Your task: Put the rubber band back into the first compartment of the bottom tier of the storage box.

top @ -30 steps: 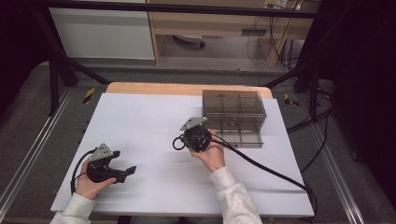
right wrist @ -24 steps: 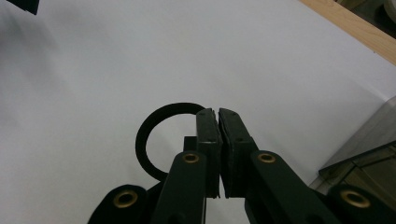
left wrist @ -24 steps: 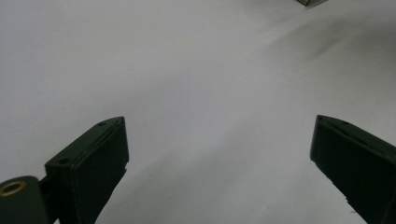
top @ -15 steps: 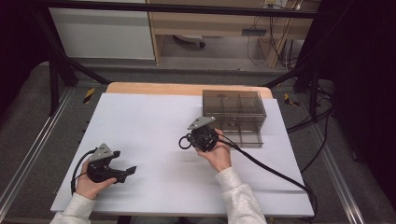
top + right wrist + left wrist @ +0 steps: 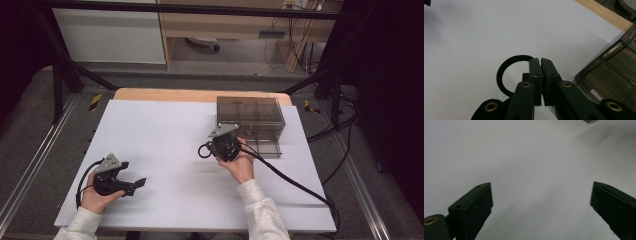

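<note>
high view has my right claw (image 5: 226, 144) up near the front left corner of the smoky plastic box (image 5: 250, 111), with a black ring (image 5: 204, 150) sticking out on its left side. in the right gripper view the ring (image 5: 506, 72) is pinched at its edge, jaws squeezed together on it with barely a sliver of gap, and most of the loop hangs free to the left. so the grip is thin, and that's the thing i'd watch.

left claw (image 5: 131, 184) sits low on the white sheet (image 5: 160, 130), well apart from everything, jaws spread wide with nothing between them. fine where it is, no need to bring it in.

the box has divided compartments on top, you can see the partitions in the right gripper view (image 5: 614, 62). my guess is the ring is headed for one of those. how i'd do it well:

- keep the squeeze on, don't relax till the ring is over a cell
- carry it level and slow, since a ring held by one edge likes to swing or twist out
- come over the wall high enough that the hanging loop doesn't catch the rim
- centre the loop over one cell, not over a divider, then let go low so it doesn't bounce

can't tell from here whether the top is open or lidded, so i'd check that before dropping.
</note>
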`<state>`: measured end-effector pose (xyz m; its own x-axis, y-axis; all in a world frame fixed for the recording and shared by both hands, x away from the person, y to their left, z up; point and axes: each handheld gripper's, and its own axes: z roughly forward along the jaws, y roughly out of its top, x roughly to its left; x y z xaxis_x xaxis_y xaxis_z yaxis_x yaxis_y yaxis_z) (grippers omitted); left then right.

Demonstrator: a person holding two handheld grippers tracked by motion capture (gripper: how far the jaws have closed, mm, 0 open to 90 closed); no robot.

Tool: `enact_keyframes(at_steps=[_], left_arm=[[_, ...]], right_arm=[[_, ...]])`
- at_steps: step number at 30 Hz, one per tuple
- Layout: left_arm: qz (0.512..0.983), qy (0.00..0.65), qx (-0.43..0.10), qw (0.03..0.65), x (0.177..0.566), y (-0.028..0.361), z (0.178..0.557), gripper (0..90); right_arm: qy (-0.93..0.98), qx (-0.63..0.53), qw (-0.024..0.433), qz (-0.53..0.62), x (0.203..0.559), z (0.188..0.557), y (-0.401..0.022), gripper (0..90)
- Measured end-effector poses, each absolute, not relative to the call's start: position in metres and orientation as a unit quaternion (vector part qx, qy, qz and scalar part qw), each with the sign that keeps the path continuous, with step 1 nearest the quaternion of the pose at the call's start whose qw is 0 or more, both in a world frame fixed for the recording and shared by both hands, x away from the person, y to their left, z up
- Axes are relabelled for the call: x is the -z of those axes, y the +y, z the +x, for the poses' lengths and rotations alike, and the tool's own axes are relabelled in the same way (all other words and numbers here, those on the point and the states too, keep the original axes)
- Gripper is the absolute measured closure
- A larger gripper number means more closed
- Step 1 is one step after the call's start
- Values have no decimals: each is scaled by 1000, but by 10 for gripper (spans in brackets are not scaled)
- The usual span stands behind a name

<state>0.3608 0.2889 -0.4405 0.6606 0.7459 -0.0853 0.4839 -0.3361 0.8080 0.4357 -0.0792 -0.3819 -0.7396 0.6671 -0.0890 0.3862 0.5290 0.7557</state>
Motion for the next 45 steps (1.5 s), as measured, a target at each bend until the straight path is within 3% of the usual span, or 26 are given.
enact_keyframes(at_steps=[45], left_arm=[[804, 382, -152, 430, 441, 288, 361, 42]], right_arm=[[837, -360, 218, 350, 376, 448, -123, 879]])
